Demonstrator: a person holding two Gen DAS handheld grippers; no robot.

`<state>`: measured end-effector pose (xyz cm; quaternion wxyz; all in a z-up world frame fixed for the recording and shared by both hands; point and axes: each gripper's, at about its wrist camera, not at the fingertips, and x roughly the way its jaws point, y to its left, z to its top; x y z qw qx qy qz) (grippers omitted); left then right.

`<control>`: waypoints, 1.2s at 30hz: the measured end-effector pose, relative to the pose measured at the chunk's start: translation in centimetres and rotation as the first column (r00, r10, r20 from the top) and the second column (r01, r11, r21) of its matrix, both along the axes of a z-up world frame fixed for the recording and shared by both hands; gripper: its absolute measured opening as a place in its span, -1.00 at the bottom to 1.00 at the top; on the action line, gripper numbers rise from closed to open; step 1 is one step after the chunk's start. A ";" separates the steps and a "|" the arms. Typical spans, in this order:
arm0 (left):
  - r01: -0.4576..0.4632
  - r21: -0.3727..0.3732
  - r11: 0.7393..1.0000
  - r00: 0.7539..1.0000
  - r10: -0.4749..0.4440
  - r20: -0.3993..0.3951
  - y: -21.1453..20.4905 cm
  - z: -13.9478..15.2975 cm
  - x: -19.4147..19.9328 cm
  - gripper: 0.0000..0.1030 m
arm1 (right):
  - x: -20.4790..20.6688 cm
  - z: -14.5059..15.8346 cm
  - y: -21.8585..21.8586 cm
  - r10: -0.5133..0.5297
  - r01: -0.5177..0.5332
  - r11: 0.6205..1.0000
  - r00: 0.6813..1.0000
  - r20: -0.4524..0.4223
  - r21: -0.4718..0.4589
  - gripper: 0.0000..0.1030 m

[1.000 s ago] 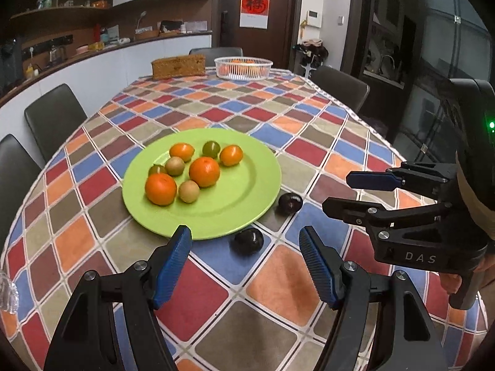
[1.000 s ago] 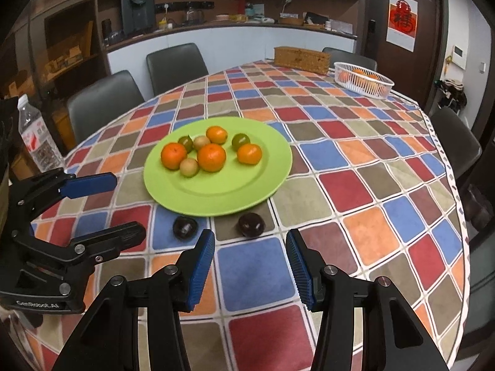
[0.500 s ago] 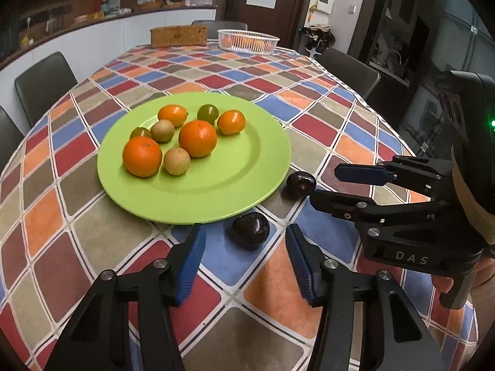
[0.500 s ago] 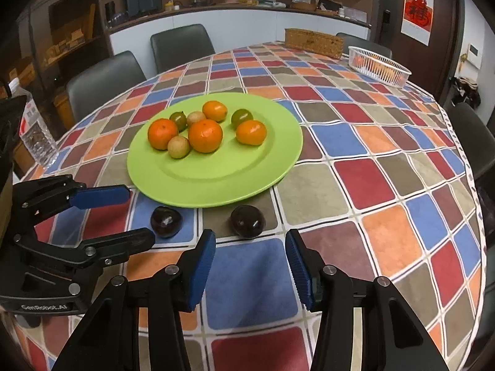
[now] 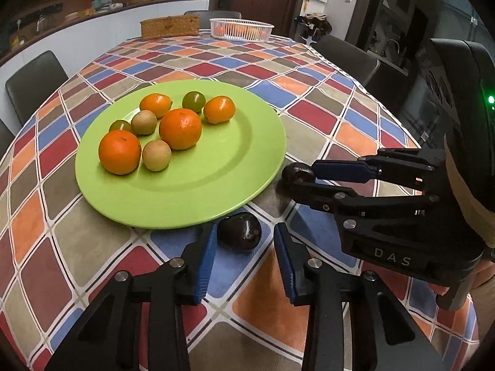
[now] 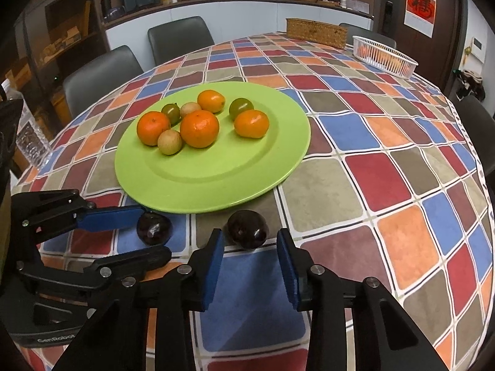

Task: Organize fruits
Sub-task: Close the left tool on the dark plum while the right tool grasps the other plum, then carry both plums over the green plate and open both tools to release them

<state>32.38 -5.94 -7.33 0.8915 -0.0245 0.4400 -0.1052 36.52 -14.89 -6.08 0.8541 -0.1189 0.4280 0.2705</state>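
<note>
A green plate (image 5: 216, 182) (image 6: 247, 182) holds several oranges, green and tan small fruits. Two dark plums lie on the tablecloth at the plate's near edge. My left gripper (image 5: 244, 241) (image 6: 148, 232) is open, its fingers on either side of one plum (image 5: 239, 230) (image 6: 153, 228). My right gripper (image 6: 250, 241) (image 5: 304, 179) is open, its fingers on either side of the other plum (image 6: 247, 229) (image 5: 295, 171). Neither plum is gripped.
A white basket (image 5: 241, 29) (image 6: 385, 57) with orange fruit and a wicker box (image 5: 170, 26) (image 6: 317, 32) stand at the table's far end. Chairs (image 6: 99, 74) surround the table. A water bottle (image 6: 27, 136) stands at the left edge.
Both grippers have moved forward and down toward the plums. Each plum now lies between its gripper's open fingers.
</note>
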 end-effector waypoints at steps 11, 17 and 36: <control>-0.002 0.003 1.000 1.000 0.002 -0.002 0.3 0.0 0.2 -0.45 | 0.1 -0.1 0.3 0.000 0.000 1.000 1.000 0.000 0.004 -0.46; 0.003 -0.003 1.000 1.000 -0.003 0.030 0.3 1.2 -1.0 -0.45 | -0.7 0.7 0.1 -0.011 0.011 1.000 1.000 0.014 0.026 -0.46; 0.001 -0.012 1.000 0.986 0.001 0.165 2.0 6.8 -4.4 -0.45 | -4.8 6.0 -0.6 -0.088 0.073 0.986 0.992 0.093 0.148 -0.46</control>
